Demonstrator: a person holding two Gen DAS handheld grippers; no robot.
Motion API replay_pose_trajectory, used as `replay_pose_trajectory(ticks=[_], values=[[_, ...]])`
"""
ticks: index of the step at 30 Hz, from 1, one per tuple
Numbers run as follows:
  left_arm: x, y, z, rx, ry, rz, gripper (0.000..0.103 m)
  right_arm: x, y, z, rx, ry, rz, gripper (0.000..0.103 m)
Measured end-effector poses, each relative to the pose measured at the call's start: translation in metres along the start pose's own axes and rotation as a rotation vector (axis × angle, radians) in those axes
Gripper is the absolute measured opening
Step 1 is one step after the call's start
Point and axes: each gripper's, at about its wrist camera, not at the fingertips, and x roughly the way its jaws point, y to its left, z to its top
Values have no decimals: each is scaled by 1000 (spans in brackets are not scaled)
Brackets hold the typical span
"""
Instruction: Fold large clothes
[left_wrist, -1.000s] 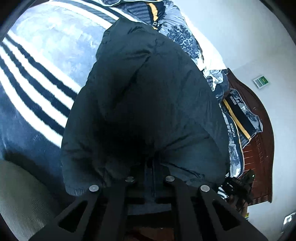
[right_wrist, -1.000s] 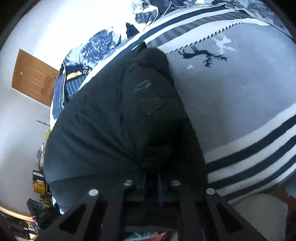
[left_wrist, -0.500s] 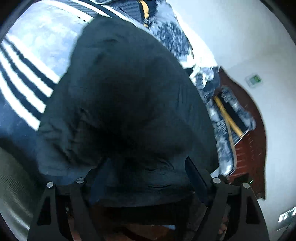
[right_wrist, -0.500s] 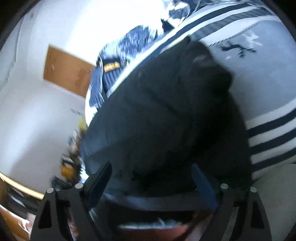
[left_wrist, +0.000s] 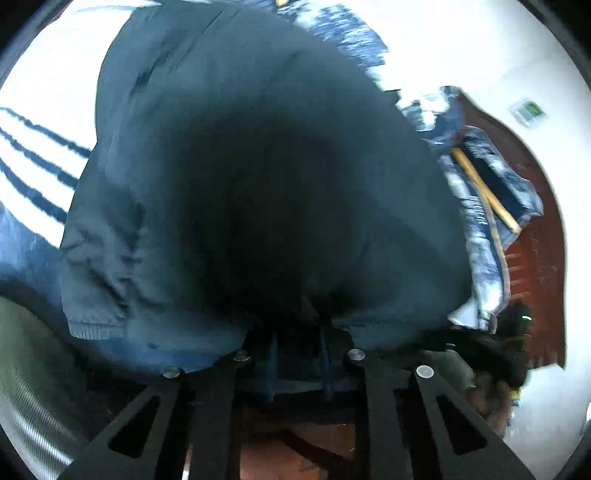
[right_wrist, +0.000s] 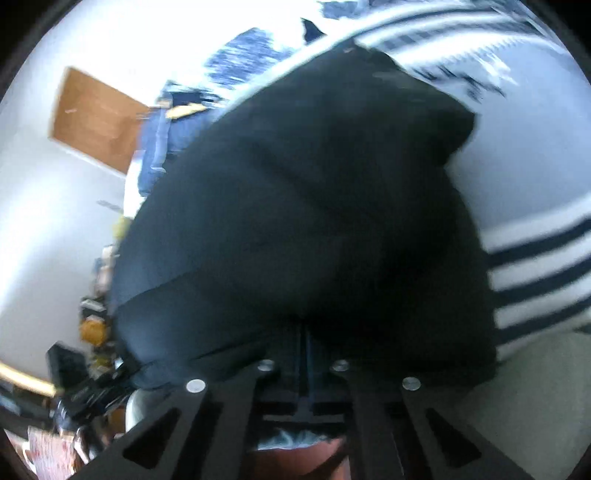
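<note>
A large dark jacket (left_wrist: 258, 177) lies on a bed and fills most of both views; it also shows in the right wrist view (right_wrist: 314, 206). My left gripper (left_wrist: 297, 332) is shut on the jacket's near hem, its fingers close together with fabric bunched between them. My right gripper (right_wrist: 304, 343) is shut on the near hem too. The fingertips of both grippers are buried in the dark cloth. A ribbed cuff or hem corner (left_wrist: 92, 328) hangs at the lower left of the left wrist view.
The bed has a grey blanket with white and dark stripes (right_wrist: 535, 251). Patterned blue bedding (left_wrist: 480, 192) is piled at the far side by a red-brown headboard (left_wrist: 535, 236). A wooden door (right_wrist: 96, 122) and floor clutter (right_wrist: 88, 362) are at the left.
Both grippers were shut a second ago, opened wide half a second ago, and are now shut again on the jacket's hem. Both views have shifted and are blurred by motion.
</note>
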Motion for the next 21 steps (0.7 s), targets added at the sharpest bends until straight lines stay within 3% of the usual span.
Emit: replay_pose_trajectory(ticks=[4,6,10,12,16,18,21], values=[[-9,8,2,-86,-16,-62,32,-4,6,1,-31,-29,16,2],[-16,7,2,-80,-15,-65,52,-11,11,-2,-58,-50,39,2],[-51,18,6,-89,-92,-121,58,-22,16,-3,-50,-65,88,3],[-67,26,9,-110,-143,-139,76,-32,17,-9,-44,-66,121,3],[-90,56,25,-189,-222,-65,82,-58,29,-22,-52,-89,182,4],[-89,64,35,-202,-243,4,82,-64,42,-25,-76,-73,182,4],[-84,72,43,-206,-259,34,82,-62,68,-25,-149,-16,172,5]])
